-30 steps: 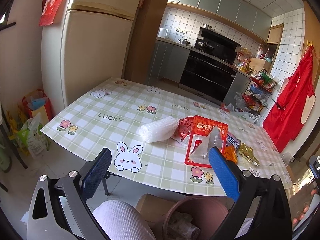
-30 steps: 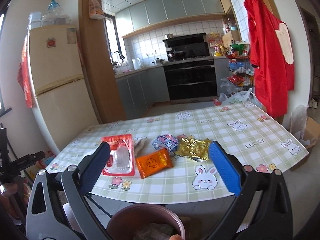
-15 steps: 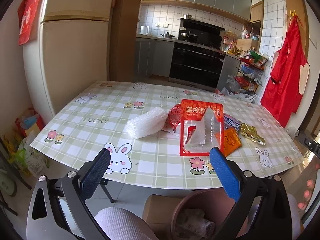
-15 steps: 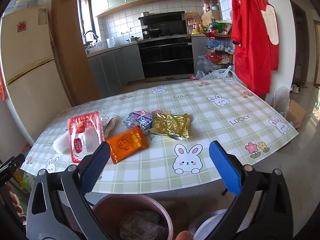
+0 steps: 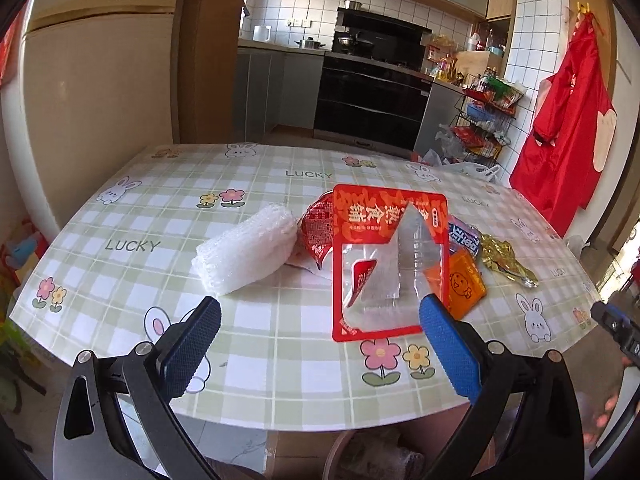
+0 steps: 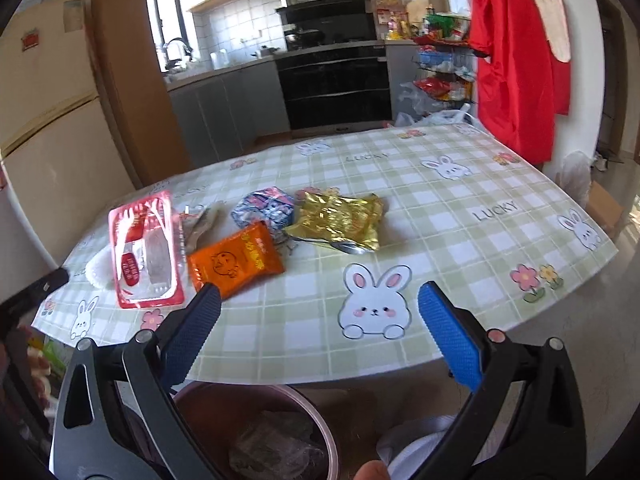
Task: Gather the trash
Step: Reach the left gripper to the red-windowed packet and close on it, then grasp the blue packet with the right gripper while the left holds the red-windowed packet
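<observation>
Both grippers are held wide apart and empty over the near table (image 5: 280,392) edge: left gripper (image 5: 320,344), right gripper (image 6: 320,340). Trash is clustered mid-table: white bubble-wrap roll (image 5: 246,254), red window pouch (image 5: 384,264) lying flat, orange sachet (image 6: 236,260), blue wrapper (image 6: 266,208), crumpled gold foil bag (image 6: 340,220). A brown bin (image 6: 256,432) is seen below the edge. Everything is judged light, thin and slippery. The flat pouches are best pinched at a raised edge or corner; the roll is soft and can be squeezed across its middle.
</observation>
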{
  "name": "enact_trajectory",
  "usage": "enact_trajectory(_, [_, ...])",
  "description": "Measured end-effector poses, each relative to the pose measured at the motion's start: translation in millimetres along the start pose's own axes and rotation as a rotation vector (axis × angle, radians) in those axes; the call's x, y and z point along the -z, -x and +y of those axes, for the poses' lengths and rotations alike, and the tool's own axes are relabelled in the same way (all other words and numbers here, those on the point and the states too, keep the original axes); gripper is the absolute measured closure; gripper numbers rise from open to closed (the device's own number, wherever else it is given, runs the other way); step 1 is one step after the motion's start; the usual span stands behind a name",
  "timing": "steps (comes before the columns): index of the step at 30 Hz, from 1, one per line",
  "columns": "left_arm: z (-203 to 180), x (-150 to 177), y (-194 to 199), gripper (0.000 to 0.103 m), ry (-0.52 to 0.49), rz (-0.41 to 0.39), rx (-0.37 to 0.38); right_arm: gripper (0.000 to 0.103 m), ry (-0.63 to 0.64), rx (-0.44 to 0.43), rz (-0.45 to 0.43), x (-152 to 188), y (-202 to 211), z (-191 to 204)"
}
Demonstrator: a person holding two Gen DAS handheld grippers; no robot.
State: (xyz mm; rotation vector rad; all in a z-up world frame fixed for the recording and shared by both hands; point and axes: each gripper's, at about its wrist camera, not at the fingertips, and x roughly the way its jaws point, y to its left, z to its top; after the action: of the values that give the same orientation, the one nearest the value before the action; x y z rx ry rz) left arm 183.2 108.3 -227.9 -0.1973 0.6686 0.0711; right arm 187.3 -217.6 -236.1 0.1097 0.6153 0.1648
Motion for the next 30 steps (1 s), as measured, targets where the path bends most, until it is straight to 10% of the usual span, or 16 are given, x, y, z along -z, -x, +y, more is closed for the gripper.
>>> enact_trajectory(5, [2, -25, -30, 0.030, -0.016, -0.051, 0.007, 0.006, 0.005, -0.063, 0.047, 0, -21, 3])
enact_trajectory(21, [19, -43, -128, 0.039, 0.113, 0.143, 0.342, 0.006, 0.033, -0.217, 0.153, 2, -69, 12])
enact_trajectory(30, [11, -36, -120, 0.069, 0.107, 0.146, 0.398, 0.006, 0.042, -0.236, 0.162, 0, -73, 20])
